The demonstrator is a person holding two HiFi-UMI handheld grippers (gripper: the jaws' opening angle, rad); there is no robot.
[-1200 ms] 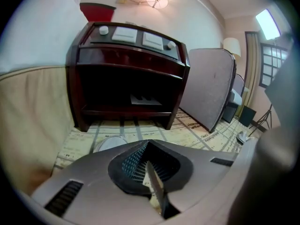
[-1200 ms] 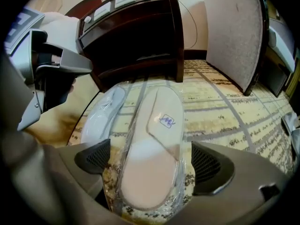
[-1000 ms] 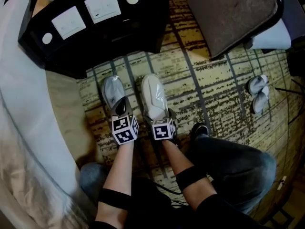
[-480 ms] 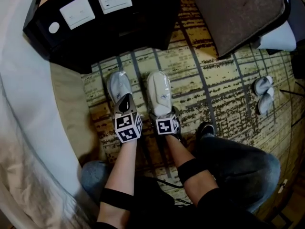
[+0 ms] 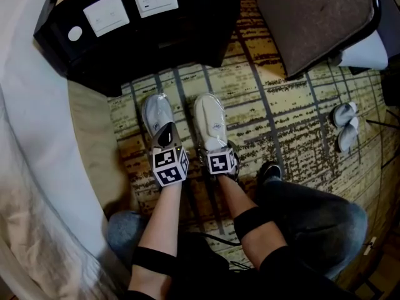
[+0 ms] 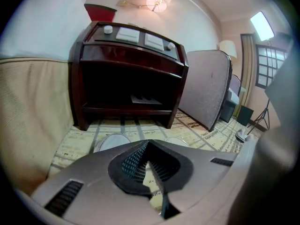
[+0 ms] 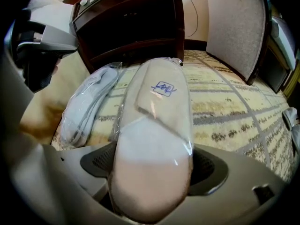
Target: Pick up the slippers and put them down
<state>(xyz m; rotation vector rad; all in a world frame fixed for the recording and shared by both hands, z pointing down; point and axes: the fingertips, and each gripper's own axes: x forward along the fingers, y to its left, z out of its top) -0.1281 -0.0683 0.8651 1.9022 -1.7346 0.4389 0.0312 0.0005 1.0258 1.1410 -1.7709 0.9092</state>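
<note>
Seen from above, a person kneels on a patterned carpet (image 5: 281, 124) holding a gripper in each hand

At the far left runs the pale edge of a bed (image 5: 31, 136). Beside it, at the top, stands a dark wooden nightstand (image 5: 144, 42) with white switch plates on its top.

In front of the nightstand two white slippers in clear plastic wrappers lie side by side on the carpet, close together, toes pointing at the nightstand.

The left slipper (image 5: 156, 112) has the left gripper (image 5: 164, 134) at its heel end. In the left gripper view that gripper (image 6: 149, 165) has its fingers brought together with nothing between them, and only the slipper's rounded toe (image 6: 111, 142) shows beyond them, on the floor.

The right slipper (image 5: 209, 120) lies just right of it, with the right gripper (image 5: 212, 147) over its heel. In the right gripper view that gripper (image 7: 152, 172) has wide-set fingers that have just been closing. The heel of the right slipper (image 7: 157, 125) fills the space between them, its wrapper meeting the dark pads on both sides, while the toe rests on the carpet ahead. A small blue logo marks its upper.

At the upper right is a brown upholstered chair (image 5: 312, 17). Well apart at the far right, another pair of white slippers (image 5: 344, 124) lies on the carpet
</note>
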